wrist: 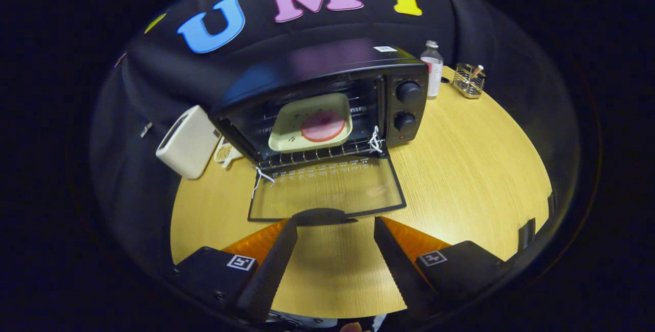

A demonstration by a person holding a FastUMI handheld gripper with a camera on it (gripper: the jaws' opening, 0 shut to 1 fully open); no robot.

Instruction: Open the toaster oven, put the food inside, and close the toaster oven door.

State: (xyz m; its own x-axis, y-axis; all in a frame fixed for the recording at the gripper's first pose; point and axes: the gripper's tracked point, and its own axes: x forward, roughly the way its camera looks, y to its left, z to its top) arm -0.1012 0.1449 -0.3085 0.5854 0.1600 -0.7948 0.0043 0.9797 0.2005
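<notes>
Gripper view, forward along the fingers: you face the toaster oven [327, 112] standing on the wooden worktop [460, 168], its glass door [327, 191] folded flat toward you. Inside the oven, a pale tray [291, 122] rests on the wire rack, carrying the food, a round pink slice [322, 127]; loading therefore appears complete. The gripper [335, 227] is held low in front of the oven, its fingers spread apart and holding nothing, their tips on either side of the door's dark handle [320, 216] at the door's near edge. That placement suits the remaining step, since the handle is the natural place to catch and swing the door upward. White string [376, 140] hangs at the door hinges. Left of the oven lies a cream box [187, 142]; right of the oven stand a small bottle [432, 68] and, farther right, a wire holder [468, 80], all well clear of the door's arc.
</notes>
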